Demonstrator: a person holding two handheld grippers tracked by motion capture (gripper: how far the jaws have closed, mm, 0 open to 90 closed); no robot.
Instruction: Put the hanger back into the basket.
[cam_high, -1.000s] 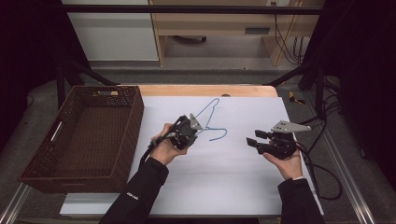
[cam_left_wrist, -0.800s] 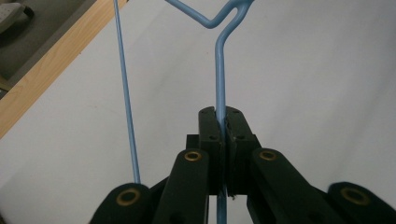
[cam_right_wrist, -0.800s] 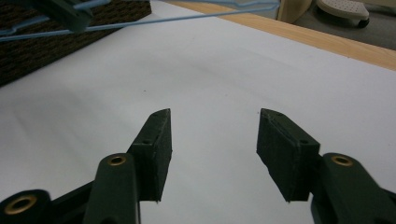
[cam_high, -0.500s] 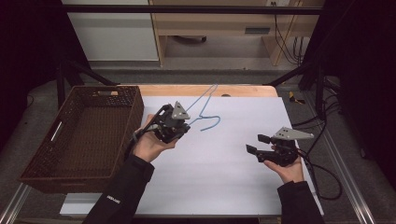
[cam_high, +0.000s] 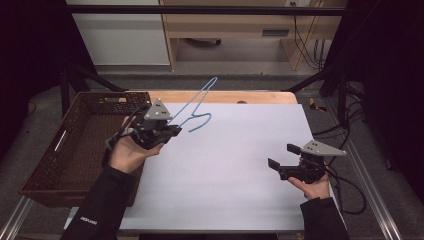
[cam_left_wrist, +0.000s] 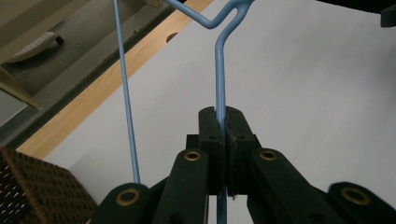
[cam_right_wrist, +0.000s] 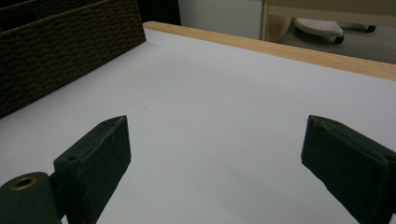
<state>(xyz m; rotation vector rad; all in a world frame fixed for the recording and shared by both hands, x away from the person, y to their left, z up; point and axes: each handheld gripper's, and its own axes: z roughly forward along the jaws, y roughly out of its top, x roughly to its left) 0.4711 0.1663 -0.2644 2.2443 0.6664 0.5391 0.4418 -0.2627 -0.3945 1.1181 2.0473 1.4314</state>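
Note:
A light blue wire hanger (cam_high: 196, 106) is lifted off the white table top (cam_high: 230, 165), its hook end curling down toward the table. My left gripper (cam_high: 172, 130) is shut on one of its wires. In the left gripper view the jaws pinch the blue wire (cam_left_wrist: 220, 84), and a second wire (cam_left_wrist: 125, 88) runs up at the left. My right gripper (cam_high: 282, 159) rests low at the table's right side; its jaws have just been opening. Its two black fingers (cam_right_wrist: 100, 154) stand wide apart with nothing between them.
A dark brown wicker basket (cam_high: 75, 145) stands at the table's left edge, close beside my left hand; its wall (cam_right_wrist: 56, 51) is seen in the right gripper view. A wooden strip (cam_high: 235, 96) borders the far edge. Cables (cam_high: 345, 185) trail off the right side.
My left gripper has risen and moved left toward the basket, carrying the hanger off the table. The right gripper's jaws have spread wider and it has shifted slightly toward the near right.

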